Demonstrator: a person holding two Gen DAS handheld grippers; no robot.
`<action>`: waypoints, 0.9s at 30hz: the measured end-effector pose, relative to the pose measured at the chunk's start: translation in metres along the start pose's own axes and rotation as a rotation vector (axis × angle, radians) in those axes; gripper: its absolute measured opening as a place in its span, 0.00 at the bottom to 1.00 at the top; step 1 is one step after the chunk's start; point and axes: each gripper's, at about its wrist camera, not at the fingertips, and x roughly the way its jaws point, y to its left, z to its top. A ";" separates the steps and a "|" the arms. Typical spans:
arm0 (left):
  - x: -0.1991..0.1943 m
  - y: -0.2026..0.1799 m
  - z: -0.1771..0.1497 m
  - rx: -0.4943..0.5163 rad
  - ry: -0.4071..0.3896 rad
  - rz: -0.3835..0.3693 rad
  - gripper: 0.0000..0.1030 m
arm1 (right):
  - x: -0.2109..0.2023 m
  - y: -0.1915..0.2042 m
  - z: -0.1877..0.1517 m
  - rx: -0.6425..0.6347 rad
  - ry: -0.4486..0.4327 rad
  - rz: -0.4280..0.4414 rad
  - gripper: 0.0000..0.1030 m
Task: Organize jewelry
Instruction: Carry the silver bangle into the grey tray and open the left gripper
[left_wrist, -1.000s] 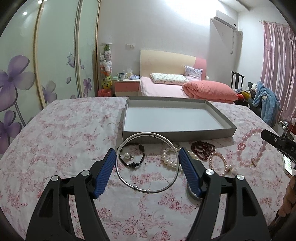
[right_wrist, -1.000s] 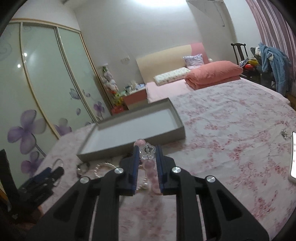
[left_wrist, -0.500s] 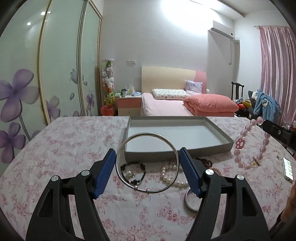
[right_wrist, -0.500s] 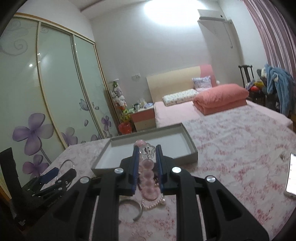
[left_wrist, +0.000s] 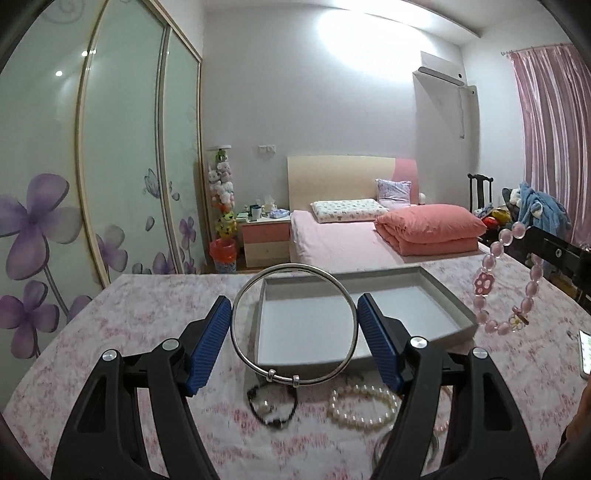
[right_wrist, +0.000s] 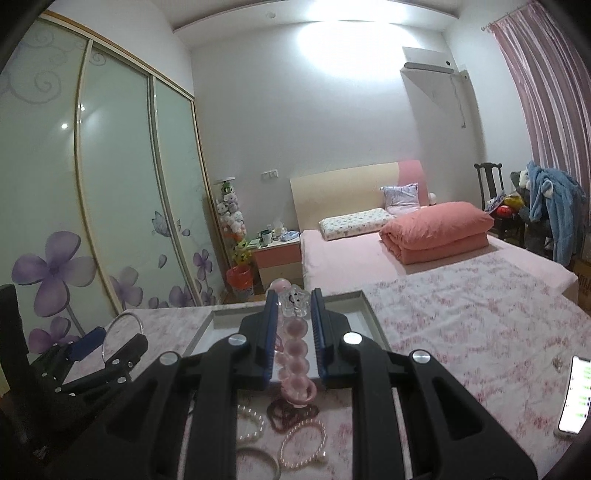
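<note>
Silver bangle (left_wrist: 294, 324) pinched across its width by left tool (left_wrist: 294, 341), held above tray (left_wrist: 458, 308); stiff, light, slippery. Pink bead bracelet (right_wrist: 295, 347) pinched by right tool (right_wrist: 294, 332), hanging limp; best gripped on beads, not charm.

Bracelets (left_wrist: 364, 408) lie before the tray (left_wrist: 452, 308).

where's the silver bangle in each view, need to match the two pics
Left wrist view: the silver bangle sits centre frame, clamped upright between the left gripper pads, in front of the grey tray.
Right wrist view: it shows small at the lower left, as a thin arc held in the left gripper.
Shared landmark: the grey tray on the floral cloth, beyond the bangle in both.
</note>
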 end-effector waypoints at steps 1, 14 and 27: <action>0.005 0.000 0.004 -0.004 -0.005 0.003 0.69 | 0.004 0.000 0.003 -0.005 -0.007 -0.005 0.18; 0.055 -0.007 0.009 -0.021 0.020 0.015 0.69 | 0.074 -0.009 0.008 0.015 0.011 -0.039 0.18; 0.110 -0.015 0.000 -0.003 0.123 -0.027 0.69 | 0.155 -0.011 -0.013 0.018 0.160 -0.034 0.18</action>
